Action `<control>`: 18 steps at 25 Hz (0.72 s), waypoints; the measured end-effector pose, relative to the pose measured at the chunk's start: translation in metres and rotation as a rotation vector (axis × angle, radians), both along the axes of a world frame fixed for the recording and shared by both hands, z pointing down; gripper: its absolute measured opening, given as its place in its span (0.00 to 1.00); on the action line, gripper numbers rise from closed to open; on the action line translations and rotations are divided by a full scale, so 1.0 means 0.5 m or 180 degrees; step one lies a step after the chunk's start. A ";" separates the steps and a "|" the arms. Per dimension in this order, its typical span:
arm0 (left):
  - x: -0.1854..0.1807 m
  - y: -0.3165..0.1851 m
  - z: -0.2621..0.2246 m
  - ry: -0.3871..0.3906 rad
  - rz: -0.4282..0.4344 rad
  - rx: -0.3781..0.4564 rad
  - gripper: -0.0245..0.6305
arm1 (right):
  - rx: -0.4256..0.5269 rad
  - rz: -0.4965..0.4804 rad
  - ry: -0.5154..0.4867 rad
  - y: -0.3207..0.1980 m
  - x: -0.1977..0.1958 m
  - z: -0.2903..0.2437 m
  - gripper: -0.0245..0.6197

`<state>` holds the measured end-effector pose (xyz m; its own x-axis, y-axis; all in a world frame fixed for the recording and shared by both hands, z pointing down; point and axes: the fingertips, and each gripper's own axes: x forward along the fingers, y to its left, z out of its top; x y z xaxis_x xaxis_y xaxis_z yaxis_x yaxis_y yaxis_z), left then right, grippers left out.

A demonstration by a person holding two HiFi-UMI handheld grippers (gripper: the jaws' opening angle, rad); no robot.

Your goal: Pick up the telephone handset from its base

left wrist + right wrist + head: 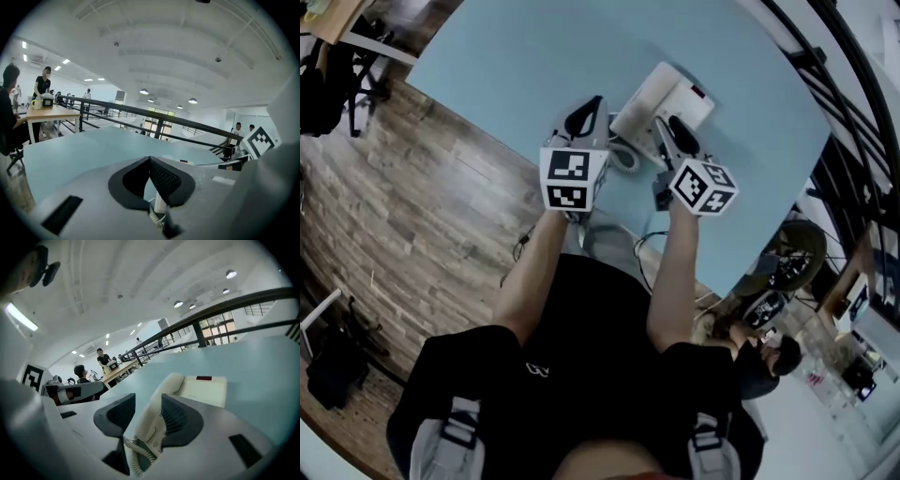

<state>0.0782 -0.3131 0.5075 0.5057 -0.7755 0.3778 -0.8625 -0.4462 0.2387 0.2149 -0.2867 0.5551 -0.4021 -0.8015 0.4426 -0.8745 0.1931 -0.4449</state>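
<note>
A cream telephone base (682,94) with a small red display stands on the light blue table (516,66). Its handset (639,105) lies in the cradle on the left side. In the right gripper view the handset (157,420) runs between my right gripper's (148,398) jaws, which stand open; the right pad is close beside it, the left pad apart. The coiled cord (133,451) hangs below. My left gripper (592,101) is just left of the phone, shut with nothing in it (150,159); the cord (157,213) shows beneath it.
The table's near edge runs just under both grippers, with wooden floor (422,187) to the left. A black railing (154,117) borders the table's far side. Beyond it a wooden desk (51,112) has people at it.
</note>
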 end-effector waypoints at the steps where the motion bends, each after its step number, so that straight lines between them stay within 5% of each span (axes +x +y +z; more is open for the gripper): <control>1: -0.003 -0.001 0.006 -0.0014 -0.0021 -0.0012 0.04 | -0.0076 -0.0020 -0.0072 -0.010 -0.002 0.014 0.30; 8: -0.034 -0.006 0.041 -0.0079 -0.0148 -0.0112 0.04 | -0.0596 0.0010 -0.0539 -0.061 -0.017 0.097 0.38; 12: -0.036 -0.007 0.045 -0.0067 -0.0175 -0.0125 0.04 | -0.0654 -0.0005 -0.0787 -0.075 -0.038 0.106 0.39; 18: -0.042 -0.008 0.041 -0.0043 -0.0199 -0.0102 0.04 | -0.0825 0.0117 -0.0972 -0.096 -0.051 0.119 0.29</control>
